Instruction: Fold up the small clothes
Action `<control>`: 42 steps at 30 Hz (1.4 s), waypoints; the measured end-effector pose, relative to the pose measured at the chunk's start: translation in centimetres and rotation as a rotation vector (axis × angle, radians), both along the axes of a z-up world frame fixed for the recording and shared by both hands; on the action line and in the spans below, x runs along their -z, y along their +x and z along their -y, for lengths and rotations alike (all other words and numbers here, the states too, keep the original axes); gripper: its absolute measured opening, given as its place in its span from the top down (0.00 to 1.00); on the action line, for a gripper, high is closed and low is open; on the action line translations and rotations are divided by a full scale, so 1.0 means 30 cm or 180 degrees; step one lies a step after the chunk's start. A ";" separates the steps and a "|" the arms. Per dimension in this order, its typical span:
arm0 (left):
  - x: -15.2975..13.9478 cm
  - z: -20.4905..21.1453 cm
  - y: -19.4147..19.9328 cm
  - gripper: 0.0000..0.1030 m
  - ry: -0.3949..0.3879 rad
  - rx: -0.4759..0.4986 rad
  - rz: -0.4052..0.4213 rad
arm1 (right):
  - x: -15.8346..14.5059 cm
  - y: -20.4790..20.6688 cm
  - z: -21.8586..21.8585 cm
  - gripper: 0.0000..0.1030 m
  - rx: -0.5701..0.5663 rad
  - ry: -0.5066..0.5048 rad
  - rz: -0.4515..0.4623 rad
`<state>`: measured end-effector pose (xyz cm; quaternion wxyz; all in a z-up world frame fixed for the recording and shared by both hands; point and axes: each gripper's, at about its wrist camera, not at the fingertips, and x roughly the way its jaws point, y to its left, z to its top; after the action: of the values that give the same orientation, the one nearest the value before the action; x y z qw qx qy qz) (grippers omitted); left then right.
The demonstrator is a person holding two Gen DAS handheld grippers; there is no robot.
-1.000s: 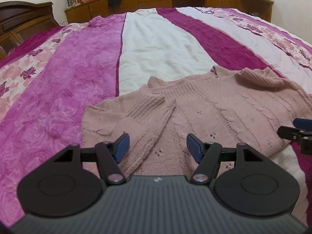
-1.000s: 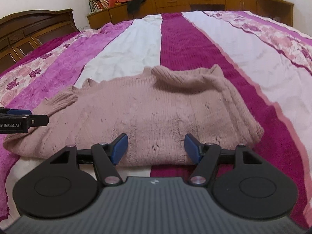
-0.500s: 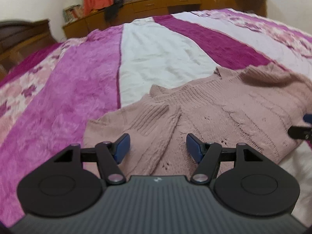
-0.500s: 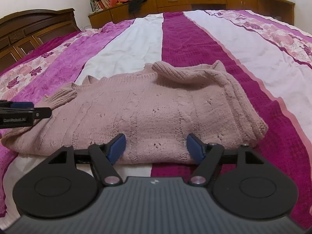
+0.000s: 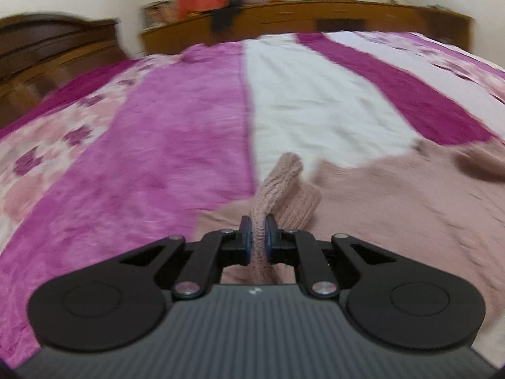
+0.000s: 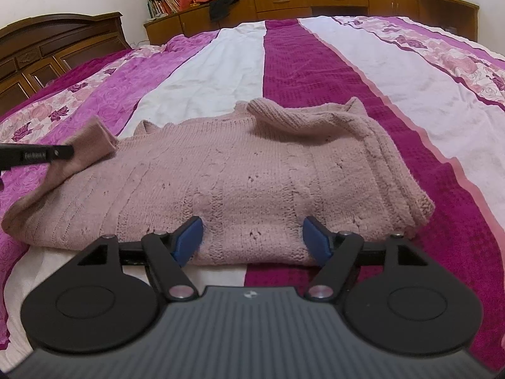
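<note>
A dusty-pink knitted sweater (image 6: 252,177) lies partly folded on the striped bedspread (image 6: 300,63). My left gripper (image 5: 258,237) is shut on the sweater's left sleeve (image 5: 277,186) and lifts its ribbed cuff off the bed; the left wrist view is blurred. In the right wrist view the left gripper (image 6: 41,155) shows at the left edge with the raised sleeve (image 6: 85,145). My right gripper (image 6: 252,237) is open and empty, with its blue pads at the sweater's near hem.
A dark wooden headboard (image 6: 47,50) stands at the left. A long wooden cabinet (image 6: 315,3) with books, clothes and a plush goose runs along the far wall. The bedspread (image 5: 157,158) stretches wide around the sweater.
My left gripper has shut on the left sleeve and raised it from the bed. My right gripper has moved closer to the sweater's near hem and stays open.
</note>
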<state>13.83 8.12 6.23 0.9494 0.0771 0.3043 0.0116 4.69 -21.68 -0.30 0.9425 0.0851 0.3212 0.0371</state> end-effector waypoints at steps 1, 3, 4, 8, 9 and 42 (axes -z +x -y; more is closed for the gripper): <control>0.008 -0.032 0.022 0.90 -0.0028 -0.0110 -0.0016 | 0.001 0.000 -0.001 0.25 -0.0005 -0.0014 0.0001; 0.027 -0.084 0.057 0.90 -0.0082 -0.0228 -0.0090 | 0.003 0.001 -0.003 0.25 -0.0010 -0.0035 0.0001; 0.041 -0.110 0.074 0.90 -0.0118 -0.0266 -0.0155 | 0.003 0.002 -0.004 0.25 -0.0012 -0.0047 -0.0002; 0.076 -0.138 0.081 0.87 -0.0173 -0.0297 -0.0276 | 0.004 0.004 -0.011 0.25 -0.0018 -0.0076 -0.0009; 0.076 -0.137 0.073 0.87 -0.0163 -0.0304 -0.0264 | 0.004 0.005 -0.012 0.24 -0.0019 -0.0080 -0.0012; 0.034 -0.005 -0.050 0.87 -0.0635 -0.0046 -0.0497 | -0.055 0.455 0.295 0.67 -0.0175 0.0391 -0.0424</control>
<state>12.32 8.27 5.20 0.9256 -0.0193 0.3775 -0.0179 18.34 -30.54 1.34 0.9106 0.1361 0.3825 0.0768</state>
